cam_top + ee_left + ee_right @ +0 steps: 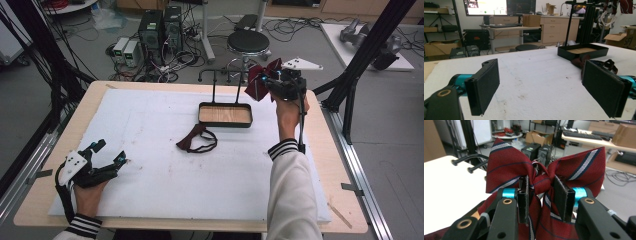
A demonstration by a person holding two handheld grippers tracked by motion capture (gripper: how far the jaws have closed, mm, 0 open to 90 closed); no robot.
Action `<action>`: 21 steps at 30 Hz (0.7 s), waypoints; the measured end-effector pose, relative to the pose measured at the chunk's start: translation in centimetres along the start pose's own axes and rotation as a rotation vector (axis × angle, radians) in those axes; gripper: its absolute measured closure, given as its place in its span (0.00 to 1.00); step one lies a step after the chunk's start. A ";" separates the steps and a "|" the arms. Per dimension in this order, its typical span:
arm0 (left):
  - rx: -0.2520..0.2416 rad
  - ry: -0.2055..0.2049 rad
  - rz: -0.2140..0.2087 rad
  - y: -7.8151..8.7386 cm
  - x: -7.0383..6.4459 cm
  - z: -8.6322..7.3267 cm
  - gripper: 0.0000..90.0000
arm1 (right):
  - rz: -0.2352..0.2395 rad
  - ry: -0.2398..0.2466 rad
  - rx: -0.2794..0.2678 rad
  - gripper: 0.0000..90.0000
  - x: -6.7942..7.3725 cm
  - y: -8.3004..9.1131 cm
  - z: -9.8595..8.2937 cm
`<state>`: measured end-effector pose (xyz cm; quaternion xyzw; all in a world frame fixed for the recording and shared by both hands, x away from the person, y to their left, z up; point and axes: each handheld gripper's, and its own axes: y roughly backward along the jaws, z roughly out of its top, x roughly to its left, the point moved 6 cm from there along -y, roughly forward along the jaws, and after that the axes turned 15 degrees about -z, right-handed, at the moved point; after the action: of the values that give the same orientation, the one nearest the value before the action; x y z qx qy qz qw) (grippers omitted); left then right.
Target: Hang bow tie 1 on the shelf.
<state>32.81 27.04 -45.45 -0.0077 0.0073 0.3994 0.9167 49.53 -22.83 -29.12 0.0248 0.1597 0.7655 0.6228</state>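
My right gripper (pixel 272 84) is raised above the table's far right, shut on the knot of a dark red striped bow tie (pixel 260 80); in the right gripper view the bow tie (pixel 506 167) fans out on both sides of the jaws, right gripper (pixel 540 195). A black stand with hooked arms (pixel 223 74) rises from a black tray with a wooden floor (pixel 225 115) just left of the bow tie. A second dark red tie with a strap (pixel 196 140) lies on the white mat. My left gripper (pixel 110 152) rests open at the near left, left gripper (pixel 540 82), nothing between its pads.
A white mat (pixel 150 165) covers the wooden table (pixel 40 195). Black frame posts (pixel 367 50) stand at the right, and a black stool (pixel 248 42) and computer towers (pixel 160 27) are on the floor beyond the far edge.
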 end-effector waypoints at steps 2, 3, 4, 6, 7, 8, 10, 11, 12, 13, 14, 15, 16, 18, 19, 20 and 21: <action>0.001 0.001 0.001 0.0 0.0 0.0 0.17 | -0.018 -0.001 -0.008 0.75 -0.4 -0.2 0.1; 0.001 0.001 0.001 0.0 0.0 0.0 0.17 | -0.018 -0.001 -0.008 0.75 -0.4 -0.2 0.1; 0.000 0.003 0.001 0.0 0.0 0.0 0.17 | -0.034 -0.005 0.002 0.75 -0.8 -0.5 -0.1; 0.002 0.002 0.001 0.0 0.0 0.0 0.17 | -0.048 -0.010 0.018 0.75 -1.2 -0.8 -0.4; 0.002 0.002 0.001 0.0 0.0 0.0 0.17 | -0.048 -0.010 0.018 0.75 -1.2 -0.8 -0.4; 0.002 0.002 0.001 0.0 0.0 0.0 0.17 | -0.063 -0.019 0.021 0.75 -1.5 -1.0 -0.6; 0.002 0.003 0.001 0.0 0.0 0.0 0.17 | -0.074 -0.033 0.019 0.75 -1.8 -1.1 -0.7; 0.002 0.003 0.001 0.0 0.0 0.0 0.17 | -0.074 -0.033 0.019 0.75 -1.8 -1.1 -0.7; 0.003 0.002 0.001 0.0 0.0 0.0 0.17 | -0.090 -0.026 0.018 0.75 -1.9 -1.3 -0.8; 0.003 0.002 0.001 0.0 0.0 0.0 0.17 | -0.095 -0.025 0.020 0.75 -2.0 -1.4 -0.9; 0.003 0.001 0.000 0.0 0.0 0.0 0.17 | -0.096 -0.030 0.027 0.75 -2.1 -1.6 -1.1; 0.003 0.001 0.000 0.0 0.0 0.0 0.17 | -0.100 -0.029 0.033 0.75 -2.2 -1.6 -1.2; 0.003 0.001 0.000 0.0 0.0 0.0 0.17 | -0.109 -0.029 0.035 0.75 -2.3 -1.7 -1.4; 0.003 0.001 0.001 0.0 0.0 0.0 0.17 | -0.117 -0.039 0.050 0.75 -2.6 -1.9 -1.8; 0.003 0.001 0.001 0.0 0.0 0.0 0.17 | -0.117 -0.039 0.050 0.75 -2.6 -1.9 -1.8; 0.004 0.001 0.000 0.0 0.0 0.0 0.17 | -0.120 -0.035 0.080 0.75 -2.8 -2.1 -2.3; 0.004 0.001 0.000 0.0 0.0 0.0 0.17 | -0.120 -0.035 0.080 0.75 -2.8 -2.1 -2.3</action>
<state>32.83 27.03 -45.47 -0.0061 0.0083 0.3996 0.9166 51.56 -25.68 -31.44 0.0532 0.1806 0.7192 0.6688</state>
